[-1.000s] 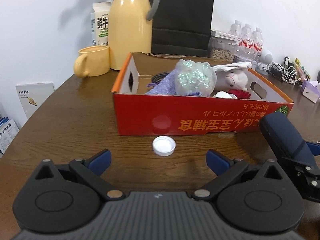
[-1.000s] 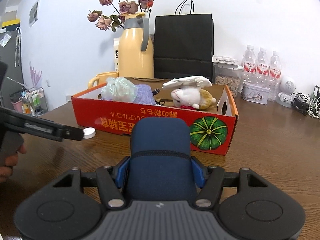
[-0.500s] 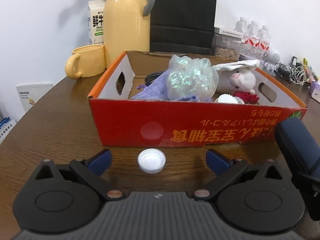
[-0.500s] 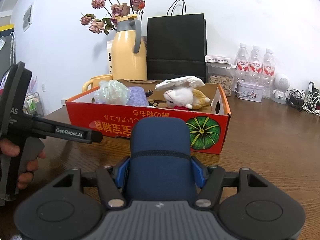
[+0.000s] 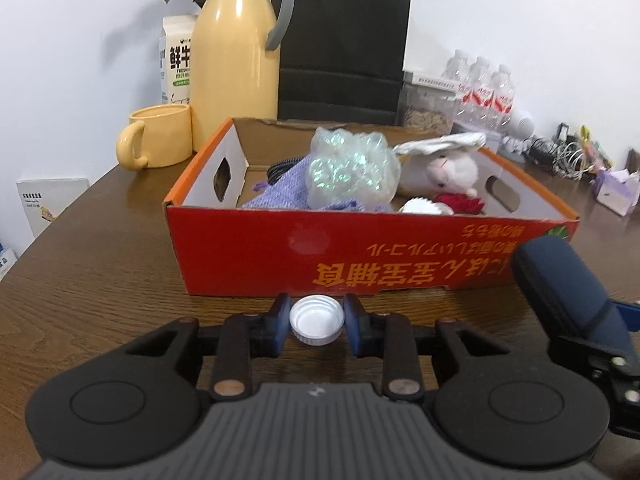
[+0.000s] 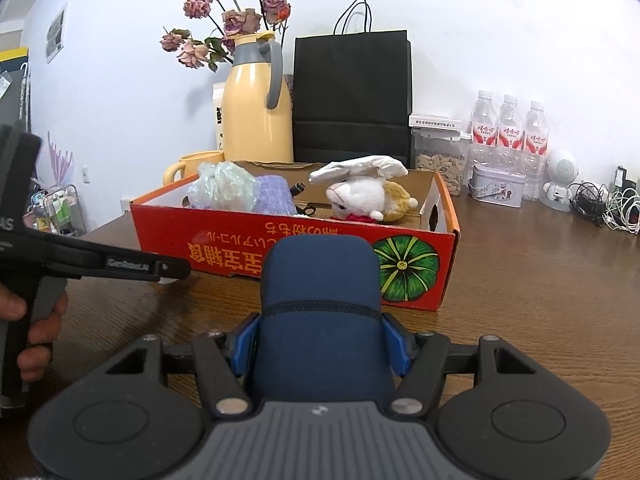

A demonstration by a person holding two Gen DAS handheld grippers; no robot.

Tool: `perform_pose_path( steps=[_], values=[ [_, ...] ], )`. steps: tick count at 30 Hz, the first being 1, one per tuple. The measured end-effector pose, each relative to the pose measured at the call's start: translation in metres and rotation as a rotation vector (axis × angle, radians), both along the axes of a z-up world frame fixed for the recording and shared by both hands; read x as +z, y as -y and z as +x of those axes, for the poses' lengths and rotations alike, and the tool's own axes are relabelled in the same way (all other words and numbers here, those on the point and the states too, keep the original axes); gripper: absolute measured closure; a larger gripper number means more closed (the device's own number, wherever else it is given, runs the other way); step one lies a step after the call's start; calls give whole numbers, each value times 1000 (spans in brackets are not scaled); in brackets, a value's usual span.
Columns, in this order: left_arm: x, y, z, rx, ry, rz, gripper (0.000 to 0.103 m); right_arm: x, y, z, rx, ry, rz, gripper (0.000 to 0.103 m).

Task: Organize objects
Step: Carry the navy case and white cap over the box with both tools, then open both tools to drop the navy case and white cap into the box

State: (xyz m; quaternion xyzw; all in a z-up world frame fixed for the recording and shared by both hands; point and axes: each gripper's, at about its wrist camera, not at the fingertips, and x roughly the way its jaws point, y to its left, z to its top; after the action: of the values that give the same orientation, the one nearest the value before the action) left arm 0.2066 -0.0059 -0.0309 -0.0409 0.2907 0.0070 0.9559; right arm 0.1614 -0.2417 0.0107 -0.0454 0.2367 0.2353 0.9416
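White and ridged, a bottle cap [image 5: 317, 320] lies open side up on the brown wooden worktop [image 5: 100, 264], just in front of the near wall of a red cardboard box [image 5: 400, 256]. The left tongs [image 5: 316, 322] have closed in on the cap, one blue pad on each side of it and touching or nearly touching its rim. The right tongs [image 6: 320, 344] are clamped on a dark blue soft case [image 6: 320, 312] that stands up between their blue pads; from the left wrist view this case [image 5: 568, 300] shows at the right edge, near the box's right corner. In the right wrist view the left tool reaches in from the left, held by a hand [image 6: 36, 328], and its tip covers most of the cap. Inside the box lie a crumpled clear plastic bag [image 5: 352, 168], a purple knitted cloth [image 5: 288, 188], a white plush rabbit [image 5: 444, 168], a red item beside it and a small white ridged lid [image 5: 424, 205]. Beyond the box, on the far left, stand a yellow mug [image 5: 156, 140], a tall yellow flask [image 5: 236, 56] with a grey handle and a milk carton [image 5: 176, 64]; a black paper bag [image 5: 344, 48] stands behind the box. To the far right are three water bottles [image 6: 508, 128], a jar of seeds [image 6: 438, 160], a small tin [image 6: 496, 188] and a tangle of cables [image 6: 608, 204].
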Motion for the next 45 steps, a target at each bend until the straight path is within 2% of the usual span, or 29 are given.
perform_pose_path(
  steps=[5,11,16,20,25,29,32,35,36,37,38,39,40,45],
  values=[
    [17,-1,-10,-30,46,-25,74,4,0,-2,14,3,9,41],
    [54,-2,-11,-60,150,-40,74,36,-10,4,53,77,50,41],
    [83,-5,6,-46,241,-52,74,66,-32,27,73,148,54,41],
    [99,-9,29,-12,280,-70,74,79,-54,56,65,157,43,41],
    [100,-14,62,21,260,-81,74,76,-75,94,40,112,42,41],
    [91,-15,90,36,230,-91,74,65,-83,124,0,80,32,41],
    [82,-18,108,57,206,-128,74,54,-84,140,-18,52,24,41],
    [75,-14,116,40,183,-103,74,46,-80,147,-24,30,34,38],
    [74,-13,117,36,178,-97,64,44,-79,148,-23,21,36,37],
    [73,-12,116,22,174,-93,35,43,-77,149,-26,18,33,28],
    [72,-12,115,21,181,-91,18,43,-76,148,-32,20,30,14],
    [73,-11,112,36,199,-85,0,44,-74,146,-41,25,29,8],
    [73,-10,110,56,223,-69,0,45,-71,143,-45,34,33,1],
    [76,-9,105,60,232,-69,0,50,-61,138,-75,47,57,0]
  ],
)
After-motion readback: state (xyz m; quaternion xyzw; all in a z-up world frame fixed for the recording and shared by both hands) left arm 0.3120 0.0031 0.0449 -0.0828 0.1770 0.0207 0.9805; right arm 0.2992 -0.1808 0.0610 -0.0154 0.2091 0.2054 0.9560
